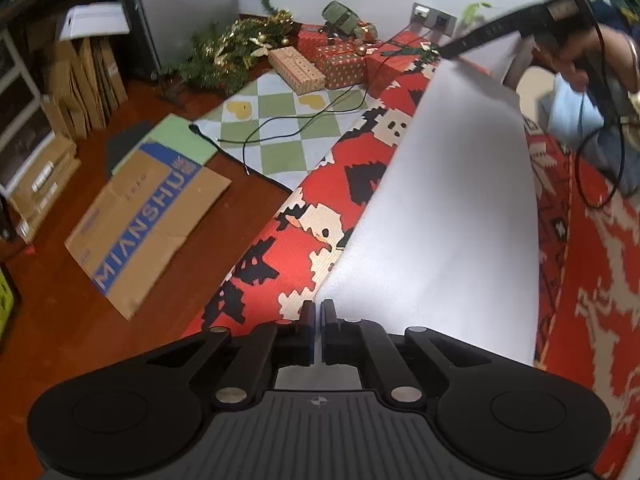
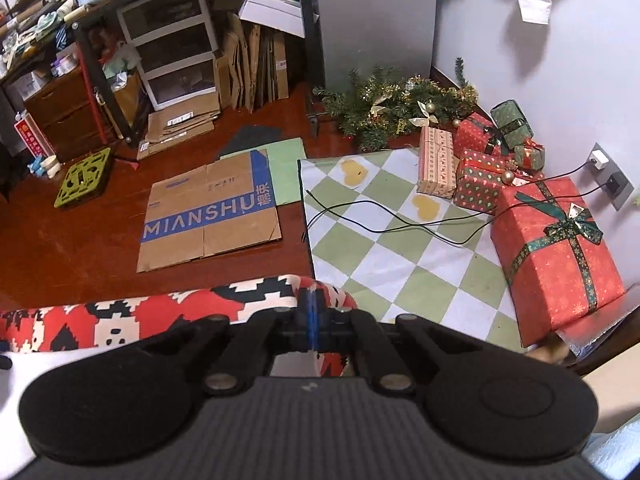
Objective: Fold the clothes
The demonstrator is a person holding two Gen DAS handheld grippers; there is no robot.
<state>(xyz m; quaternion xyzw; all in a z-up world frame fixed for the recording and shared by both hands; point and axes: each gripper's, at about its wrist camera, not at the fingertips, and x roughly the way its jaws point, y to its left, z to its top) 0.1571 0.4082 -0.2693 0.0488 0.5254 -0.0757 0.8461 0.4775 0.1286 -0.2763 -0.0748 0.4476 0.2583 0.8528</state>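
Pinching the near corner of a plain white garment [image 1: 448,200], the left gripper [image 1: 319,312] has its fingers nearly closed, with a thin edge of the cloth caught in the slit between them. That white garment stretches away from the left camera, spread over a red, black and cream pixel-pattern fabric [image 1: 320,184] that covers the surface underneath. At its far end the right gripper [image 1: 520,28] shows up top right, with a hand [image 1: 580,60] behind it, blurry.

From the right wrist view, the right gripper [image 2: 313,300] has its fingers clamped tight on the folded edge of that same pixel-pattern fabric [image 2: 160,312]; a bit of white shows at the lower left.

Further out on the dark wooden floor [image 2: 80,248] lies a flattened brown cardboard box with a blue MIANSHU stripe [image 2: 208,216], beside a green and white checkered mat [image 2: 384,240] with a thin black cable [image 2: 400,224] snaking over it. Beyond the mat sit red wrapped gift boxes [image 2: 556,248] and a green tinsel garland [image 2: 392,104] against the wall.
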